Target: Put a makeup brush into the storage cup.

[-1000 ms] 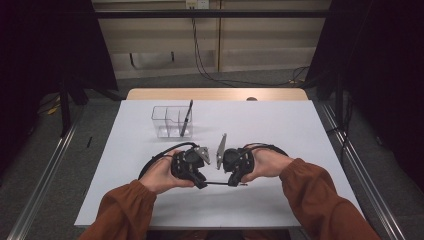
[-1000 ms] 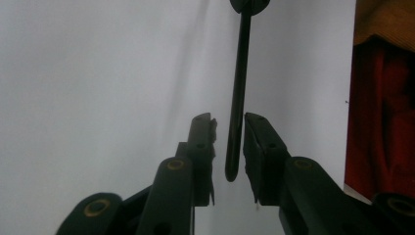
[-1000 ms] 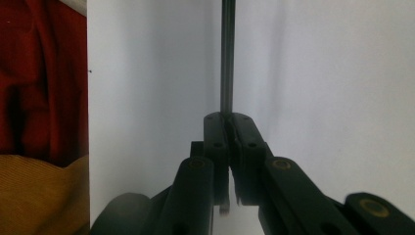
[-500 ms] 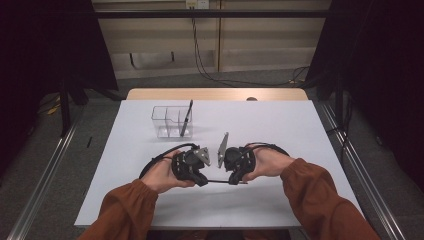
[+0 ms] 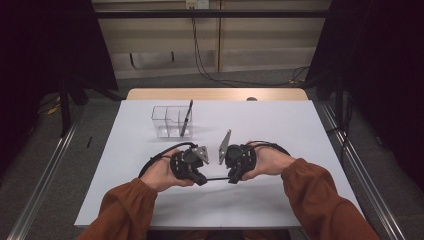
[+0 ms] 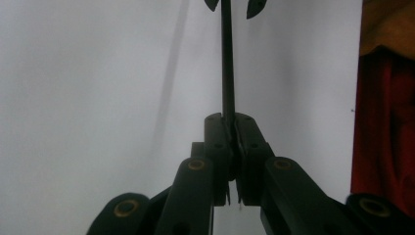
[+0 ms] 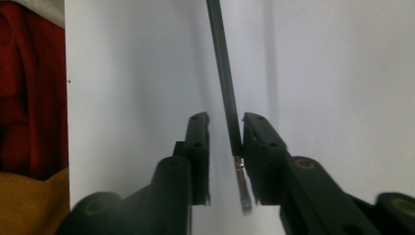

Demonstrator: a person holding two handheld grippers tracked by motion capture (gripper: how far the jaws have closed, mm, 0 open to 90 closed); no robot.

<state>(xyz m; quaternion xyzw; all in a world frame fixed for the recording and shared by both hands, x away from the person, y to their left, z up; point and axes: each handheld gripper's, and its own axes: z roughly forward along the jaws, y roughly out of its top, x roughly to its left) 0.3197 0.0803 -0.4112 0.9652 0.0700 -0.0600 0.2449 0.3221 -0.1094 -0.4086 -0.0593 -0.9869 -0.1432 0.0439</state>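
Left tongs clamp black rod.

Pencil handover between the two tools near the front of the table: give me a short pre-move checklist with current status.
1. Left tool clamped on the pencil: ok, jaws shut on the shaft.
2. Right tool released: ok, jaws have just been opening; a gap shows on one side, contact on the other cannot tell.
3. Pencil's eraser end free of the right jaws: not ok, it sits between them.
4. Clear organizer upright and reachable: ok, behind the hands.
5. Free compartment in the organizer: ok, one pen stands in it; others look open.
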